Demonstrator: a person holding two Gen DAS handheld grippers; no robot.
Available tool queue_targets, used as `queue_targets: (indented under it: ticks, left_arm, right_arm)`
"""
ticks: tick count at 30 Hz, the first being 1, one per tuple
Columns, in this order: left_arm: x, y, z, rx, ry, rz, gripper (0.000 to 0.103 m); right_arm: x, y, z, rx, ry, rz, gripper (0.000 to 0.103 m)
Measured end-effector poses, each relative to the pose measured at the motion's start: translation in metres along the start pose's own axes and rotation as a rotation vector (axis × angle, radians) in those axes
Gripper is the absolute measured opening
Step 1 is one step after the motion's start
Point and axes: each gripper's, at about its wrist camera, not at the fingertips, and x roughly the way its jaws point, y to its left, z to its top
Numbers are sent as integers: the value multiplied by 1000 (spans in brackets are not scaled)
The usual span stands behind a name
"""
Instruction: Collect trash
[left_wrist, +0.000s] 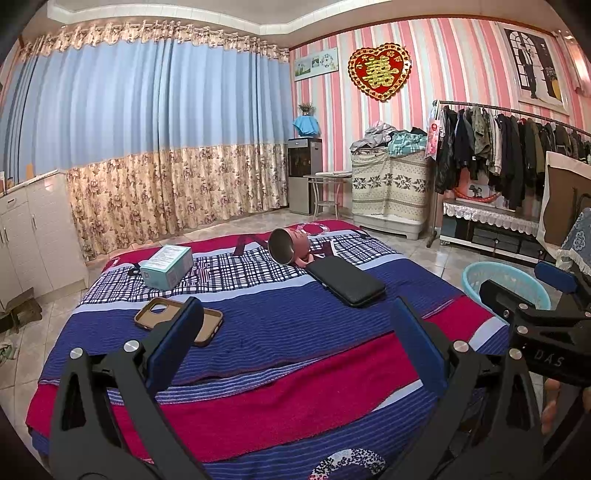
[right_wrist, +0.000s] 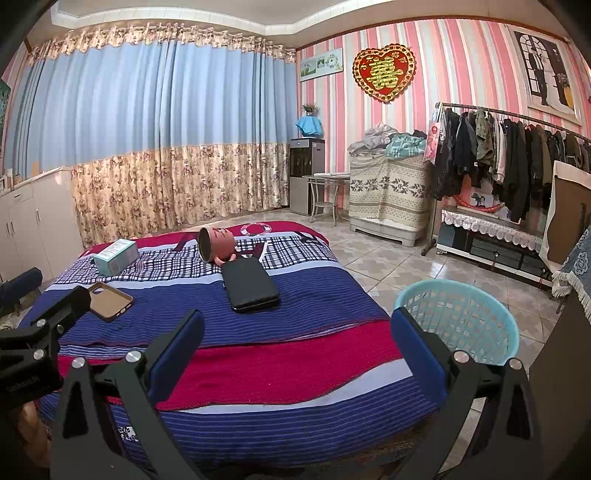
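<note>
Basket (left_wrist: 506, 280) sits partly hidden behind right hand-held gripper (left_wrist: 524, 291).

The letters "DAS" are showing on the black body of the right gripper (left_wrist: 546, 295), while a gold double-happiness character is hanging on the red heart plaque (left_wrist: 380, 71).

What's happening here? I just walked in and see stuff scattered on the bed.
A person holds a two-finger gripper in each hand over the bed. The left gripper and right gripper are both open and hold nothing. On the bedspread lie a teal box, a brown phone case, a tipped-over pink cup and a black wallet-like case. A light blue basket stands on the floor beside the bed. Nothing has been picked up yet.
</note>
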Motion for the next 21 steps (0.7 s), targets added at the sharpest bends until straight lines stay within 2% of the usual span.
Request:
queue_targets:
  ticks: [21]
  left_arm:
    - [-2, 0, 3, 3, 2, 0, 98]
  right_arm:
    - [0, 1, -1, 3, 0, 1, 98]
